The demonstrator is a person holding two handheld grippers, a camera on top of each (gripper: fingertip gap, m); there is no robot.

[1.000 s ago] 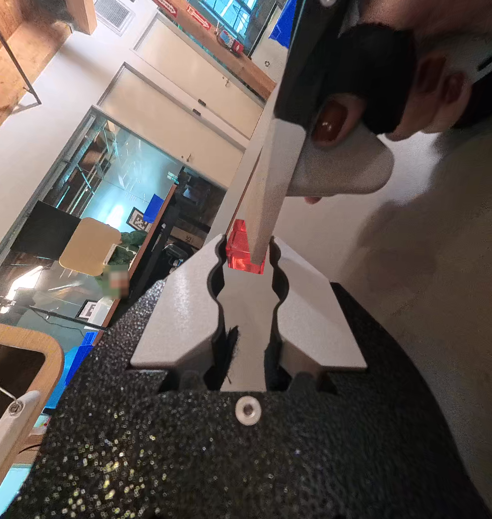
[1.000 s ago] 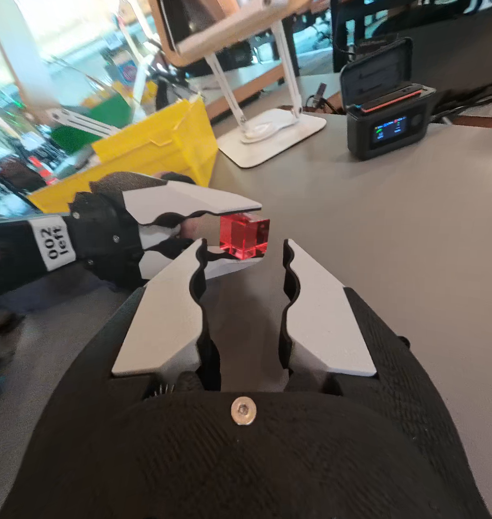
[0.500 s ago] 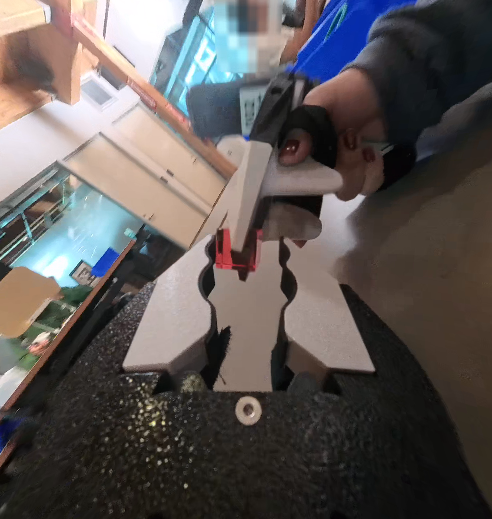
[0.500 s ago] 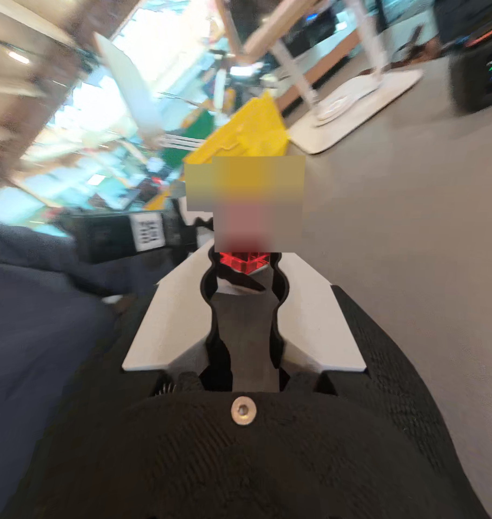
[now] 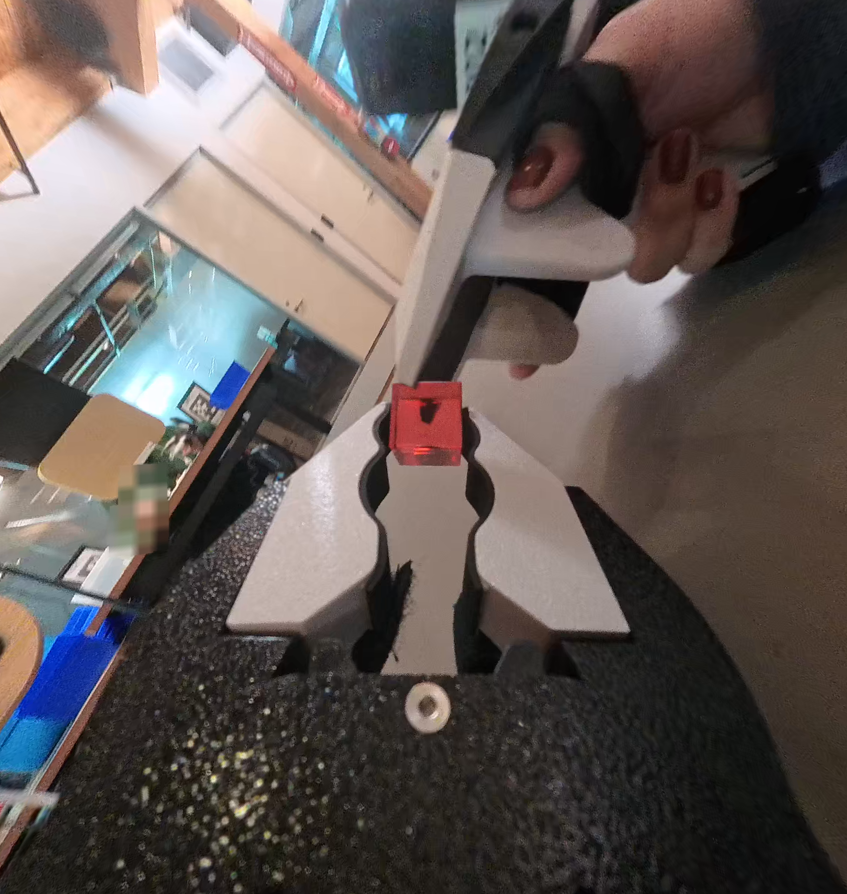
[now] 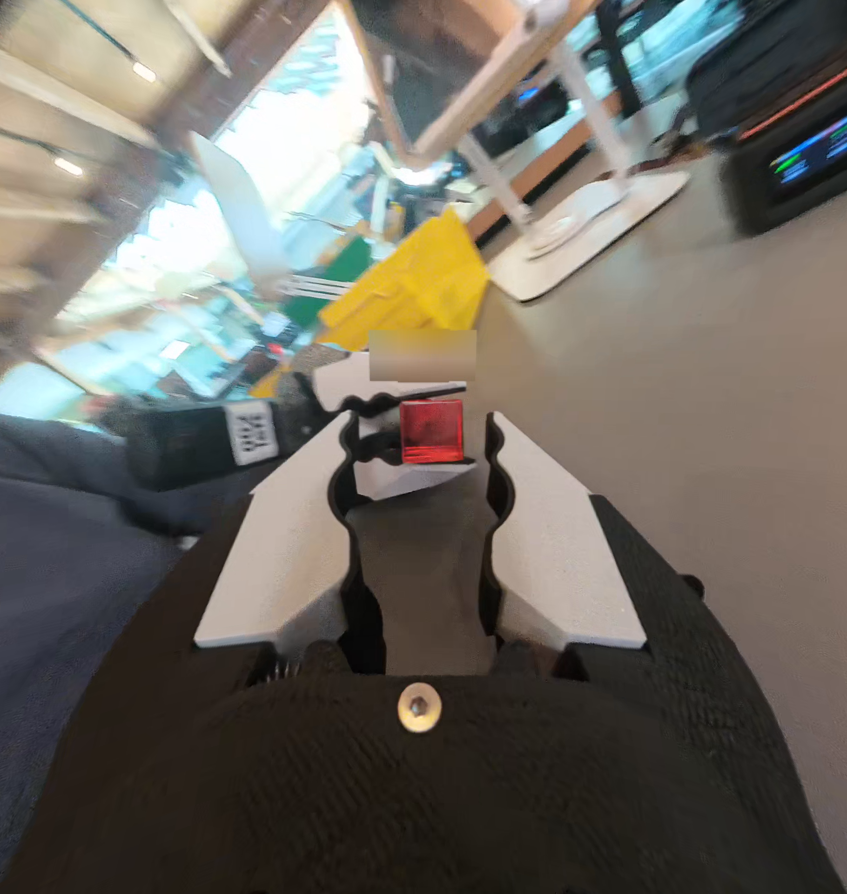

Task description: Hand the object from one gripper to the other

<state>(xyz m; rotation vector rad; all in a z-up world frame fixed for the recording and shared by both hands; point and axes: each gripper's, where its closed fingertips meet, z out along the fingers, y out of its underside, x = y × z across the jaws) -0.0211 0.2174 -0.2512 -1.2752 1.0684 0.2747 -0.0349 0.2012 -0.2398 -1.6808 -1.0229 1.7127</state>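
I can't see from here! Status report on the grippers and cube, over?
Left gripper shut on small translucent red cube. Right gripper open, straddling cube, not touching. Nothing in the way.

Each wrist camera sits close behind its own fingers, looking forward along them. Both views, facing each other above the grey tabletop [image 6: 653,387], share the red cube [image 5: 426,423].

A yellow bin [image 6: 414,295], a white stand base [image 6: 591,237] and a black screened case [image 6: 798,169] sit on the grey tabletop [image 6: 678,387].
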